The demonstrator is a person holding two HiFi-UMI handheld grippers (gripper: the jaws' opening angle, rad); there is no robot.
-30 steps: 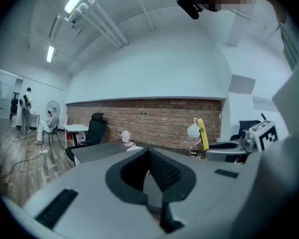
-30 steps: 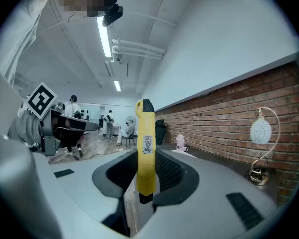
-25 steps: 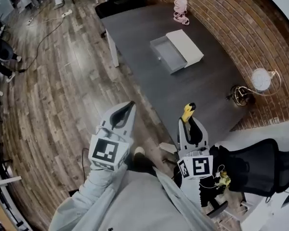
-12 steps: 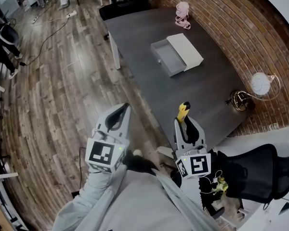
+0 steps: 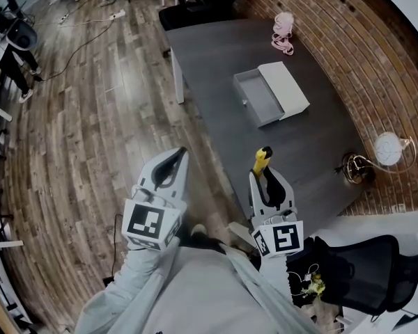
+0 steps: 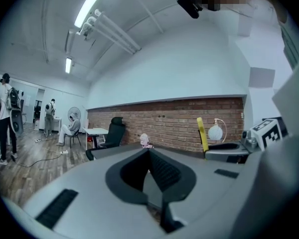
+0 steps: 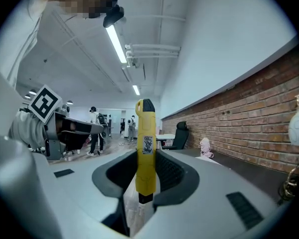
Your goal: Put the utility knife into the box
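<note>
No legible word, brand, number or sign was recorded. The utility knife (image 7: 145, 153), held upright in the right gripper (image 7: 144, 169), carried a small pale label (image 7: 147, 144) on its yellow body at 12 o'clock from the jaws; its dark print was too fine to read. The left cube (image 5: 153, 223) at 7 o'clock and the right cube (image 5: 279, 239) at 5 o'clock in the head view bore only black-and-white square code patterns, with no letters or digits.

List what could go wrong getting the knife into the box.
The right gripper clamps only the knife's lower part; it may tilt or slip.
The box lies far across the table, white lid beside grey tray; the knife could land on the lid.
The left gripper is shut, off the box, which may slide.
</note>
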